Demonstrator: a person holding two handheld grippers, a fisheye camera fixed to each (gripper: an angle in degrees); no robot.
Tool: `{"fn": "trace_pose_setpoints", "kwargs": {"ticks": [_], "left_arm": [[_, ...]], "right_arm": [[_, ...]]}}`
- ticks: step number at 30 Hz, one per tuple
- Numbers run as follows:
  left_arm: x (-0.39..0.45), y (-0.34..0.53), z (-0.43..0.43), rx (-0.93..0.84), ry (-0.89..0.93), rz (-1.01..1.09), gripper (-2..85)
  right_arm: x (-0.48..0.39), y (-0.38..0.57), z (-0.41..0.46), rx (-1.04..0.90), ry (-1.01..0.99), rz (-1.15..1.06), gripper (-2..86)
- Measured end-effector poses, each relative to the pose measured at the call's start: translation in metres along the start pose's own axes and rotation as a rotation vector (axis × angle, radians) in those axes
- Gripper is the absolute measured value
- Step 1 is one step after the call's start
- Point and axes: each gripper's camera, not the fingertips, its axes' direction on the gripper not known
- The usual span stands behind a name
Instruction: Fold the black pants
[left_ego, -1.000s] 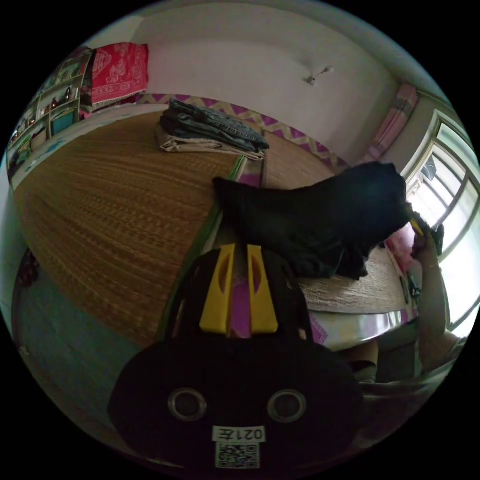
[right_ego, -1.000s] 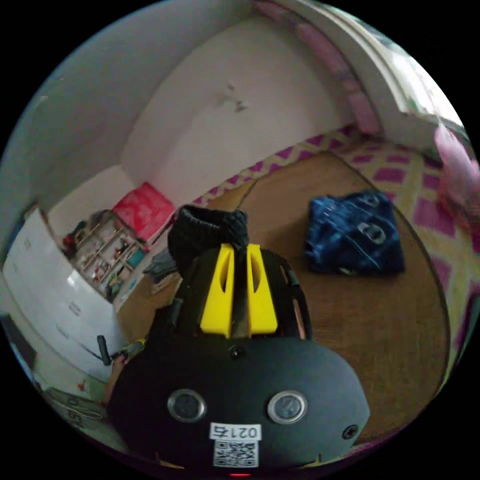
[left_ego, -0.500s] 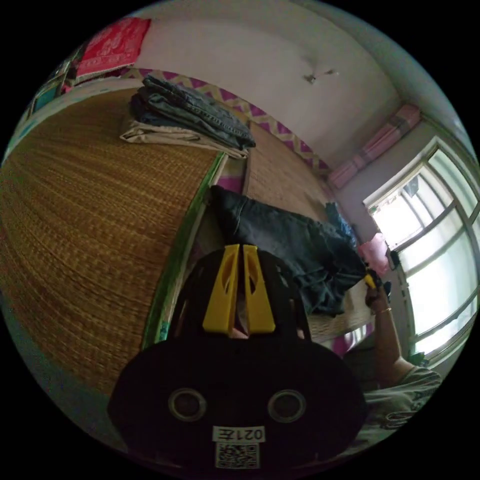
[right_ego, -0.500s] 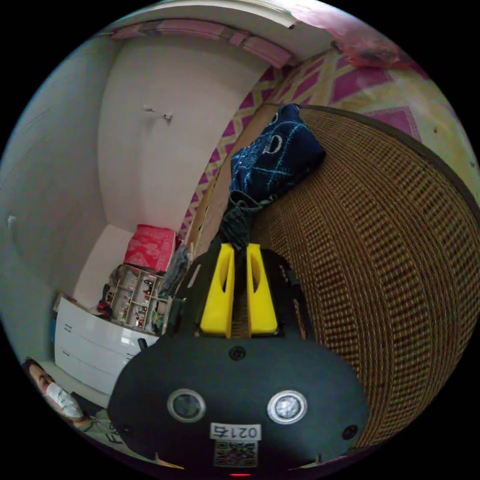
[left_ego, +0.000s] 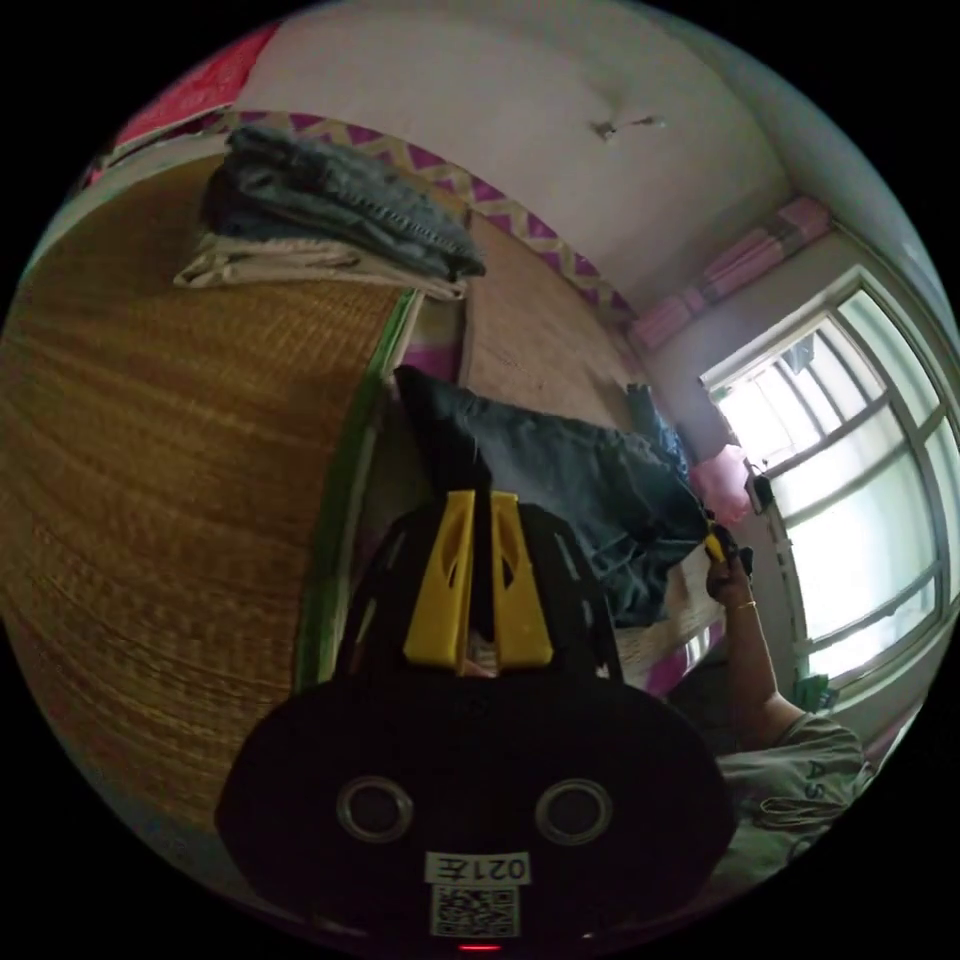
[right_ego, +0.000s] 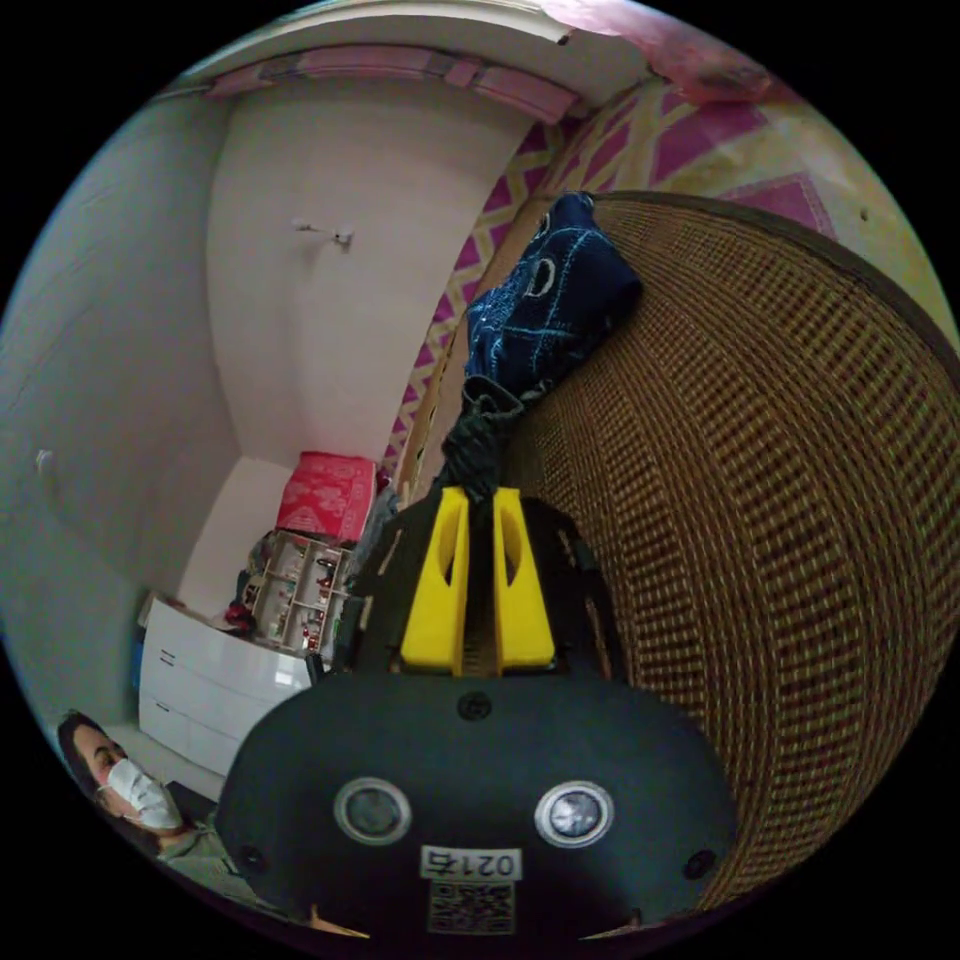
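Left gripper view has the left claw (left_ego: 478, 575) with its yellow jaws pressed together on a dark fold of the black pants (left_ego: 560, 480), which rises from between the jaw tips. From there the pants stretch away to the right as one long band, running from this claw to the right claw (left_ego: 716, 546) seen small at the far end, where a hand (left_ego: 728, 578) holds it beside the bright window (left_ego: 850, 470). The band hangs over the woven mat (left_ego: 150, 450) of the bed, its long axis lying from claw to claw, and it sags along the lower edge. Farther off on the mat lies a stack of folded clothes (left_ego: 320, 215), grey jeans on top of pale cloth. Right gripper view shows the right claw (right_ego: 478, 575) with its jaws closed on a bunched, twisted end of the black pants (right_ego: 478, 440), which points straight up out of the tips. Just beyond it on the mat (right_ego: 780, 480) lies a folded dark blue patterned garment (right_ego: 550, 300). To the far left stand a white cabinet (right_ego: 210, 690) and a shelf (right_ego: 295, 595).
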Motion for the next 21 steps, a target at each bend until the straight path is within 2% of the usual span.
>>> {"fn": "trace_pose_setpoints", "kwargs": {"ticks": [7, 10, 13, 15, 17, 19, 21], "left_arm": [[0.092, -0.028, 0.034, 0.030, 0.027, 0.242, 0.0], [0.105, -0.024, 0.087, -0.065, 0.000, 0.270, 0.7], [0.079, -0.003, 0.142, -0.224, -0.094, 0.215, 2.2], [0.053, 0.015, 0.140, -0.167, -0.028, 0.146, 4.7], [0.047, 0.026, 0.121, -0.092, -0.047, 0.097, 4.9], [0.066, 0.039, 0.101, 0.036, -0.113, 0.171, 4.3], [0.116, 0.051, 0.110, 0.030, -0.085, 0.355, 4.7]], "right_arm": [[-0.054, 0.007, -0.085, 0.069, 0.008, -0.137, 3.2], [-0.049, 0.026, -0.128, 0.138, 0.095, -0.143, 3.7], [-0.019, 0.045, -0.141, 0.075, 0.221, -0.078, 5.0], [0.000, 0.060, -0.145, 0.034, 0.255, -0.021, 6.7], [-0.013, 0.074, -0.163, 0.121, 0.293, -0.051, 7.5], [-0.047, 0.091, -0.175, 0.236, 0.392, -0.149, 7.7], [-0.105, 0.107, -0.153, 0.235, 0.436, -0.359, 7.9]]}}
